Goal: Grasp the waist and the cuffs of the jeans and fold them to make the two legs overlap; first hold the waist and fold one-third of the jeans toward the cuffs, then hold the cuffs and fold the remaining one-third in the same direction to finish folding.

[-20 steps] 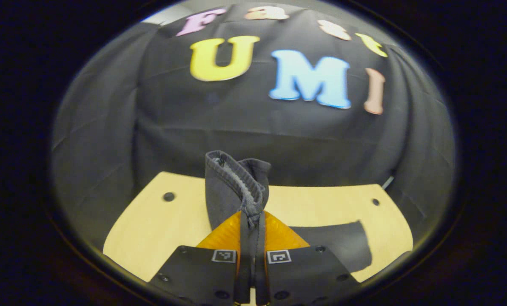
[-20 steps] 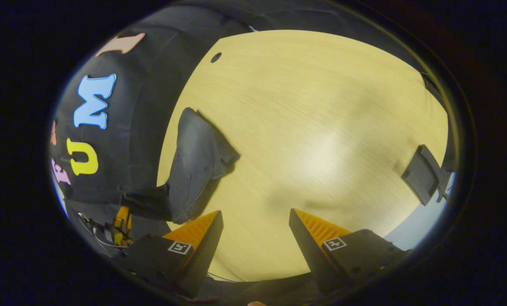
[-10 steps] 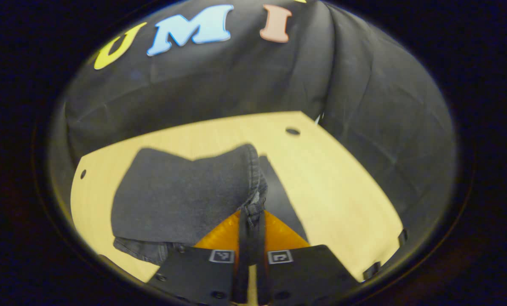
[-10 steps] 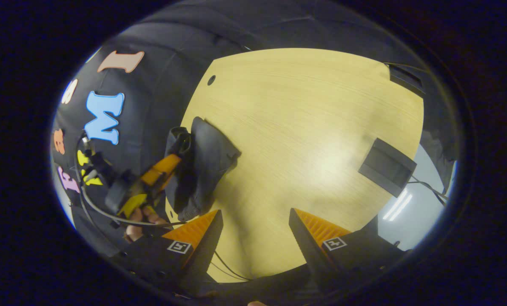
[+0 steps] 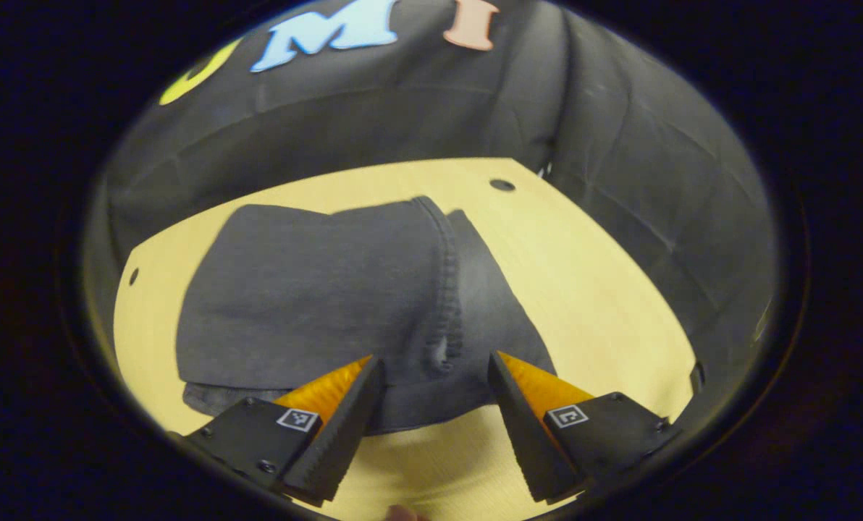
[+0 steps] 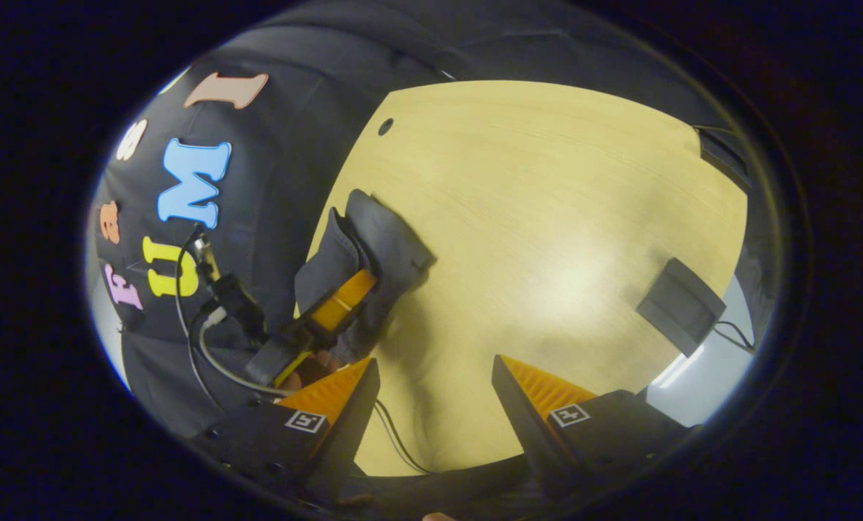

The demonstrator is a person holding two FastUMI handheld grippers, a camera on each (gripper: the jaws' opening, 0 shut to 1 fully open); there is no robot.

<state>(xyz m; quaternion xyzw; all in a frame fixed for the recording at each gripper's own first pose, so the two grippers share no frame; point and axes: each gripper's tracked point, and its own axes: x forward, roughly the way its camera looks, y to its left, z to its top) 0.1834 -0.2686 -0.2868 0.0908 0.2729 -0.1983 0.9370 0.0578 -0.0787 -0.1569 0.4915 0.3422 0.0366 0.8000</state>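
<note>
Dark grey denim: jeans (image 5: 316,311), folded into a compact stack, lying flat on the table (image 5: 605,289).
Position: toward the 10 o'clock part of the tabletop in the left gripper view; at the table's 9 o'clock edge in the right gripper view (image 6: 384,253).
Top layer: smooth panel with a stitched hem running from 12 toward 6 o'clock; a lower layer sticking out past it at 3 o'clock and along the near edge.
Left gripper (image 5: 431,405): fingers spread wide apart, gripping nothing, one tip over the near edge of the cloth, the hem end in the gap between them; contact with the cloth impossible to tell.
Right gripper (image 6: 431,405): fingers apart, empty, over bare wood, well apart from the jeans.
Farther off in the right gripper view: left gripper over the stack at 9 o'clock, with trailing cables (image 6: 207,347).
Table: pale wood, a small round hole (image 5: 502,185) near the far edge.
Other: flat black box (image 6: 681,307) on the table at 3 o'clock in the right gripper view.
</note>
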